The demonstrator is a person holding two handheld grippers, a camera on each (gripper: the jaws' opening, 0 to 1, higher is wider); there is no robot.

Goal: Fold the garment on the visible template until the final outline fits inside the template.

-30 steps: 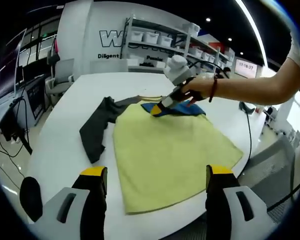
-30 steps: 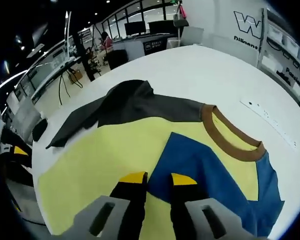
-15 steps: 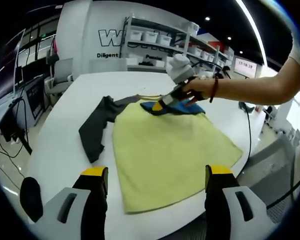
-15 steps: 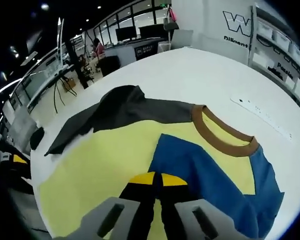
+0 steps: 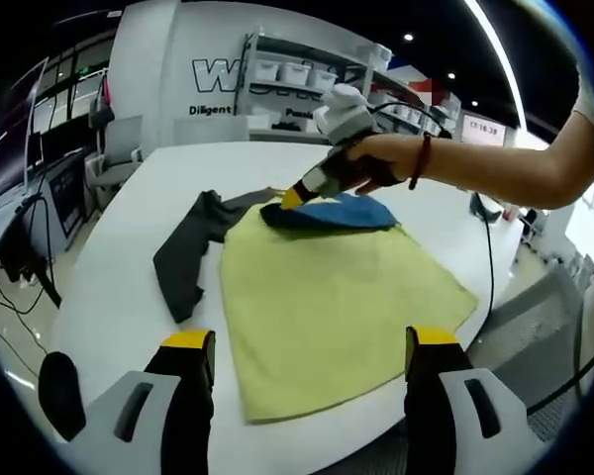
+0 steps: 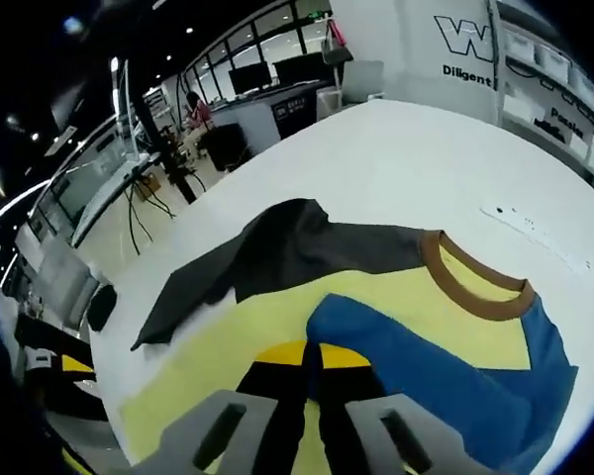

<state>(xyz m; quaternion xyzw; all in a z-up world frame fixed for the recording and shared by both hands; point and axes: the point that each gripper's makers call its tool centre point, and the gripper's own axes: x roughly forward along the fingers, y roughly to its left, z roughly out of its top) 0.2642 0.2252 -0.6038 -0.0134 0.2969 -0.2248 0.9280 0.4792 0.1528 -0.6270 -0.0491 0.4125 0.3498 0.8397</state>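
Right gripper (image 6: 312, 353) clenched on the blue sleeve (image 6: 445, 361) of the yellow T-shirt (image 5: 327, 297) — sleeve lifted off the round white table (image 5: 109, 287). Left gripper (image 5: 302, 341) released, jaws wide apart, hanging over the table's near edge — dark grey sleeve (image 5: 188, 247) flat at the shirt's far-left side.

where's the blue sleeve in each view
Left gripper view: the blue sleeve lies at the far end of the yellow shirt body, pinched by the right gripper.
Right gripper view: blue sleeve, lower right.
Shared landmark: dark grey sleeve.
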